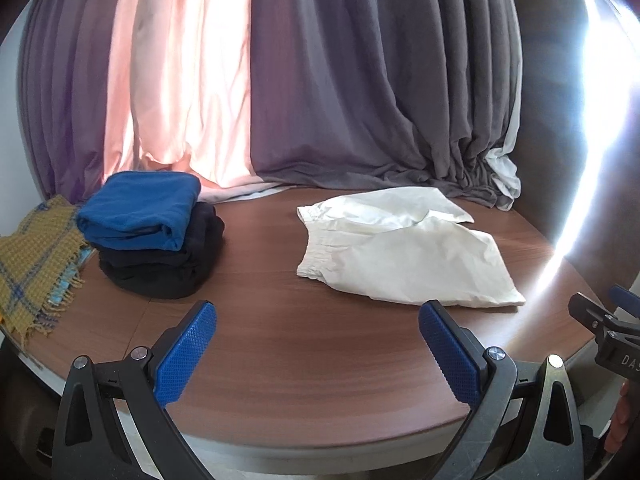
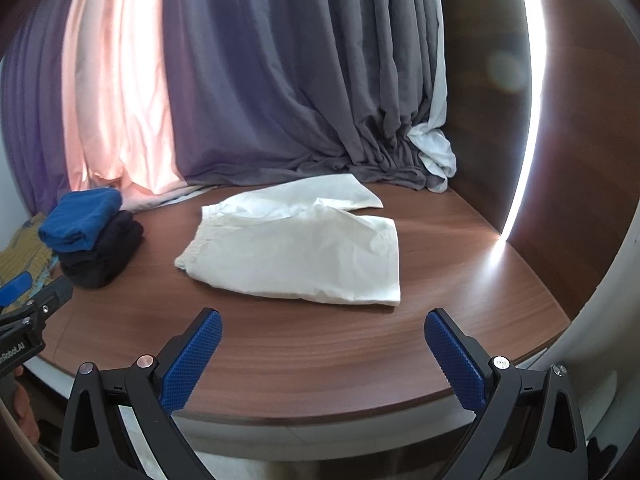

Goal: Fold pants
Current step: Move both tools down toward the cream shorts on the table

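Nearest to me, my left gripper [image 1: 318, 354] hangs over the front edge of the wooden table [image 1: 304, 360] with its blue-padded fingers [image 1: 186, 354] spread wide and nothing between them. My right gripper [image 2: 323, 358] sits the same way just beside it, fingers far apart and empty; from the left wrist view I catch only its tip [image 1: 600, 320] at the right edge, and from the right wrist view the left one pokes in at the left edge [image 2: 36, 304].

Past the fingertips lie the white shorts [image 2: 304, 248], flat on the table and touching neither gripper. The elastic waistband [image 2: 192, 250] faces left, and the two legs run to the right (the nearer leg overlaps the farther one, which angles away toward the back).

Well to the left of the shorts stands a stack of folded clothes: a blue folded garment [image 1: 140, 208] on top of dark folded garments [image 1: 160, 268]. Just beside that stack, at the table's left edge, is a yellow plaid blanket with fringe [image 1: 36, 260].

At the back hang the grey curtains [image 1: 380, 80], with a pink curtain panel [image 1: 176, 72] lit from behind, their hems bunched on the tabletop.
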Tool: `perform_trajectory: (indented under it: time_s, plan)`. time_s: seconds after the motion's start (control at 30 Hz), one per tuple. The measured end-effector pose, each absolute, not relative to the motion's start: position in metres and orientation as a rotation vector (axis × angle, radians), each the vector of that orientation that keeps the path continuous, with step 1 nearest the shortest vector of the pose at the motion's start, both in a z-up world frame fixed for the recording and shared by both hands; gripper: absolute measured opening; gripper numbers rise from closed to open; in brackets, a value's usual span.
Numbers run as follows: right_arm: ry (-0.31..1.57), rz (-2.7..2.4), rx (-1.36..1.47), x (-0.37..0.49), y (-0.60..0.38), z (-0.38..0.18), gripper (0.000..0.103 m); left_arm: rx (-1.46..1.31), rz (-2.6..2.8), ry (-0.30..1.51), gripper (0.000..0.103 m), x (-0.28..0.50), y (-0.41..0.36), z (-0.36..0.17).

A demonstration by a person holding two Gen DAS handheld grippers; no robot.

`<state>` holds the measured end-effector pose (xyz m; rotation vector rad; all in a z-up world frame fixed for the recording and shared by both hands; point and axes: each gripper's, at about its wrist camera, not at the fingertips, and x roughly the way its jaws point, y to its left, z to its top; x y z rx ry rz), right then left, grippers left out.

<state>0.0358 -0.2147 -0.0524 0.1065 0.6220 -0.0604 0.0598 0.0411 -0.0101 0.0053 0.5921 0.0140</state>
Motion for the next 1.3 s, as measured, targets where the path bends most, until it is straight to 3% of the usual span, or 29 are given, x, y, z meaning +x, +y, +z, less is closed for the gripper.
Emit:
perform_trajectory:
  time_s: [0.77, 1.3]
  plan:
    - [0.766, -0.375, 0.288, 0.152, -0.234, -0.133, 0.102, 0.003, -0.102, 0.83, 0.091, 0.232, 0.045, -0.099]
    - [0.859, -0.403, 0.422, 0.192, -0.267, -0.182, 0.077, -0.012, -0.063, 0.927, 0.081, 0.277, 0.031, -0.145]
